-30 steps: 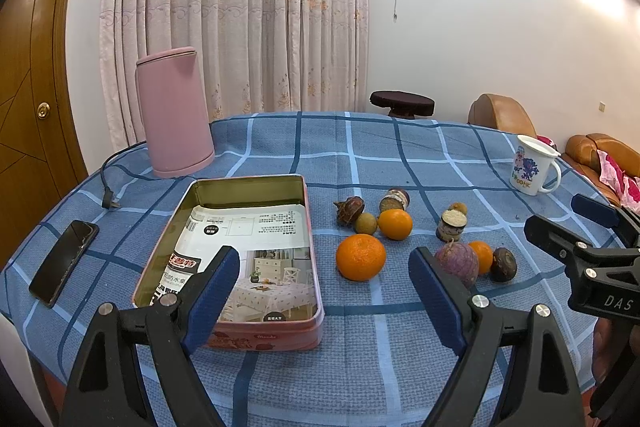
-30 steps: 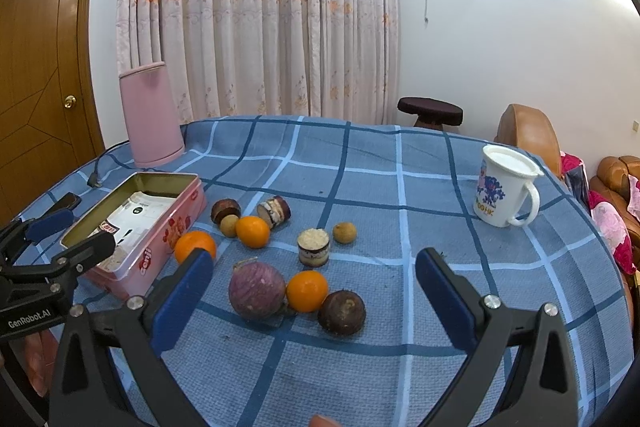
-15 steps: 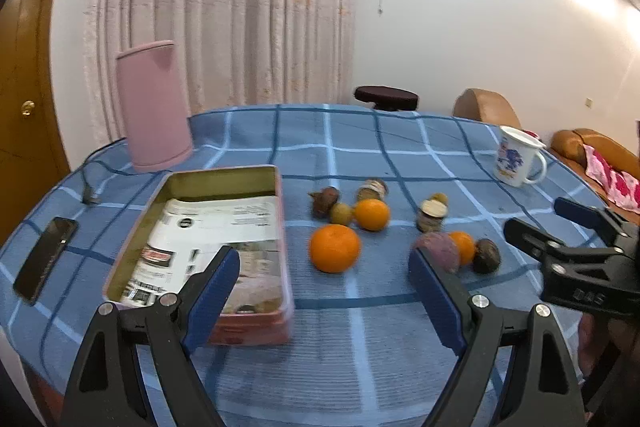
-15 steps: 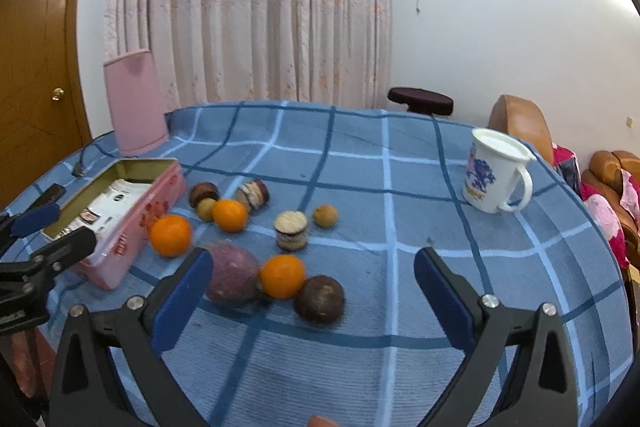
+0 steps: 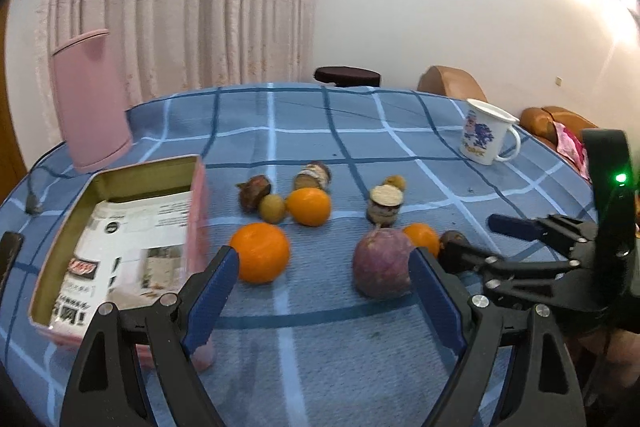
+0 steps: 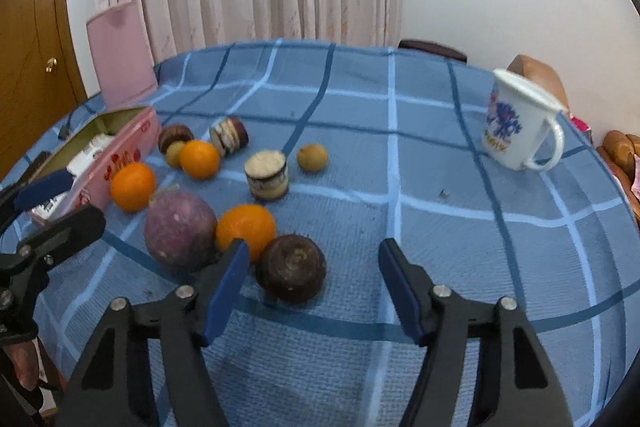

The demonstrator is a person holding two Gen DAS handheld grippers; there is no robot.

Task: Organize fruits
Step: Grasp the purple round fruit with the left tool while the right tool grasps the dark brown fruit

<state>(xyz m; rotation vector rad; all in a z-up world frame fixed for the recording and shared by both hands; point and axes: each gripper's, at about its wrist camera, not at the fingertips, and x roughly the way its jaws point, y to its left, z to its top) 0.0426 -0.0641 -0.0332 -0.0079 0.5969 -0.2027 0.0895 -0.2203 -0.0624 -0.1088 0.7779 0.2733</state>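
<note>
Desk under blue checked cloth [image 6: 440, 155]. Right gripper [image 6: 312, 285] nearest: jaws wide apart, empty, dark brown fruit [image 6: 291, 269] just ahead between them. Left gripper [image 5: 324, 291]: jaws spread wide, holding nothing; large orange [image 5: 260, 253] and purple fruit [image 5: 380, 263] just beyond its tips. Remaining fruits cluster mid-desk. Pink tin [image 5: 120, 227] toward left edge. White mug [image 6: 516, 127] near far right edge.

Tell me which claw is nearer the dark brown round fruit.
Right. The right claw is open with the dark brown fruit just ahead between its fingers. The left claw is open further left, facing the big orange and purple fruit.
</note>
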